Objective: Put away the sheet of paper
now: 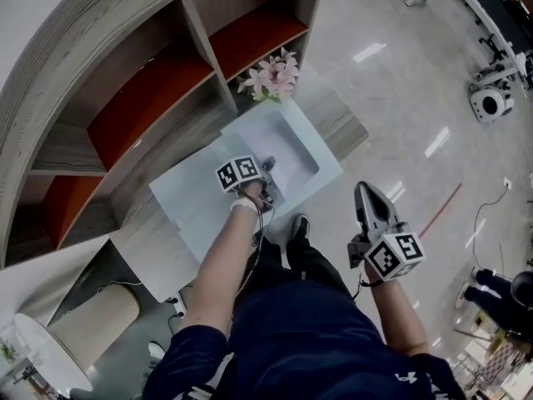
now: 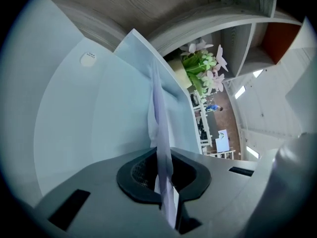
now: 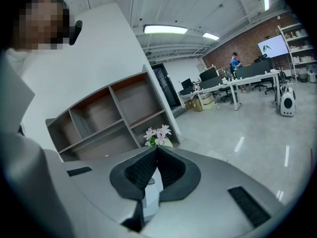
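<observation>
Pale sheet of paper (image 2: pixel 158 108) tight between jaws of left gripper (image 2: pixel 162 153); right gripper (image 3: pixel 157 148) empty, jaws together.

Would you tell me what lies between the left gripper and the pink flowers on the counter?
Only the pale blue folder lies between the left gripper and the flowers, as the head view shows.

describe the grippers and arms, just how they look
The left gripper and right gripper have pale grey tapered shells with black ribbed pads. Each carries a white cube with black square markers. A thin dark cable trails from the left one. The person wears a white wristband and dark navy short sleeves.
</observation>
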The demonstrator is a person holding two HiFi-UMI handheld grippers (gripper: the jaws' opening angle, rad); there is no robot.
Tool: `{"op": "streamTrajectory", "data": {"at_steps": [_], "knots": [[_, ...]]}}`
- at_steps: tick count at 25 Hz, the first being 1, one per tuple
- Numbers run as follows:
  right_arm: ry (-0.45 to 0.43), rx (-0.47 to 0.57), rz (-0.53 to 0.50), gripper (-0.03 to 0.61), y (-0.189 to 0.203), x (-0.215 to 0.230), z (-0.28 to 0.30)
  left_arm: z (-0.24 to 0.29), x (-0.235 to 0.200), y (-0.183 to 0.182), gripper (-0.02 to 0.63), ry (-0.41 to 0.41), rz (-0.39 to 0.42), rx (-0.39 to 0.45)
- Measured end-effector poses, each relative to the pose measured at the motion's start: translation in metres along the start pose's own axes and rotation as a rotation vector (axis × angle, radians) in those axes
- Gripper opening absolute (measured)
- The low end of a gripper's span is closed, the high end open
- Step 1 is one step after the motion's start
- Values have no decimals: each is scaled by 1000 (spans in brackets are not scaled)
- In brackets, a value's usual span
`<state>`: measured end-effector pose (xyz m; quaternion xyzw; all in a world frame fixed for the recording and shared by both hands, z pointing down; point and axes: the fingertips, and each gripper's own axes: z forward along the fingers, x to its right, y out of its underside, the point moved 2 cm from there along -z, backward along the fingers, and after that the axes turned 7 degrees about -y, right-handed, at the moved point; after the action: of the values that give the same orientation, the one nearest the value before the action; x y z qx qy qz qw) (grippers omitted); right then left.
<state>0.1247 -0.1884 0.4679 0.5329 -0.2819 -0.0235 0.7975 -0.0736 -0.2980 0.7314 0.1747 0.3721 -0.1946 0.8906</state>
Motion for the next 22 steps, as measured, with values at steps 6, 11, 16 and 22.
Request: {"op": "streamTrajectory", "data": {"at_steps": [6, 11, 16, 22], "knots": [[-19, 8, -14, 5, -6, -5, 0, -8, -3, 3, 219, -10, 30, 3], [-44, 18, -21, 5, -10, -10, 4, -43, 0, 3, 268, 36, 47, 24], [-94, 34, -49, 5, -21, -23, 12, -113, 19, -19, 256, 69, 158, 164], [-143, 54, -134, 5, -42, -51, 19, -226, 104, -29, 102, 139, 634, 405]]}}
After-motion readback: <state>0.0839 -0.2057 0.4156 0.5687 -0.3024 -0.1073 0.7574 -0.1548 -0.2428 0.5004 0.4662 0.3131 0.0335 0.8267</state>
